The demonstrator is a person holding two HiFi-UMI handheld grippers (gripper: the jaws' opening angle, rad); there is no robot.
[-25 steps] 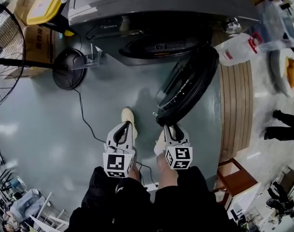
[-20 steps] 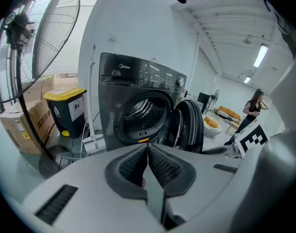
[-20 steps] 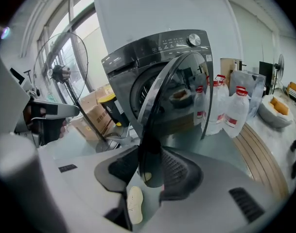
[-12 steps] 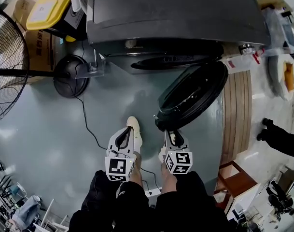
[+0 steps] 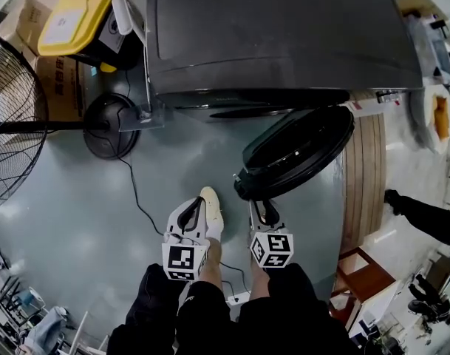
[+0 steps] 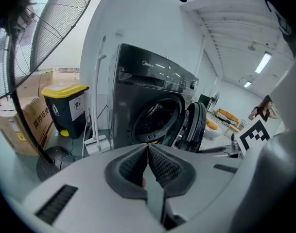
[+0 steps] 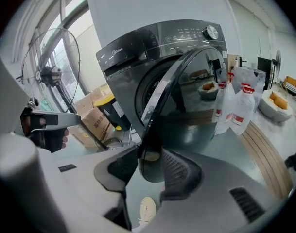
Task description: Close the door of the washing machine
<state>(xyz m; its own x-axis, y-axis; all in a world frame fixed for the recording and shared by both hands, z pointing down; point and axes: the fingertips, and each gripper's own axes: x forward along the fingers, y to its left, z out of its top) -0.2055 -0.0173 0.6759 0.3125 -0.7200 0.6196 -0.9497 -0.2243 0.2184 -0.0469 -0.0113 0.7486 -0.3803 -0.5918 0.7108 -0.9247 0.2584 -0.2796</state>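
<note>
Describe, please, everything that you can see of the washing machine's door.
The door is round, with a thick black rim around a dark, glossy, bulging window that mirrors the room. It stands upright and swung wide open, hinged at the right of the opening of the dark grey washing machine, with its free edge pointing toward the person. That edge sits between the jaws of the right gripper, whose pads appear to clamp it. Nothing else touches it.

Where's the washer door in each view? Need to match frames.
Head view: door right of centre, swung open in front of the washing machine.
Left gripper view: door just right of centre, beside the drum opening.
Right gripper view: door fills the centre, near edge-on.
Shared landmark: yellow-lidded bin, top left, left, left of centre.
</note>
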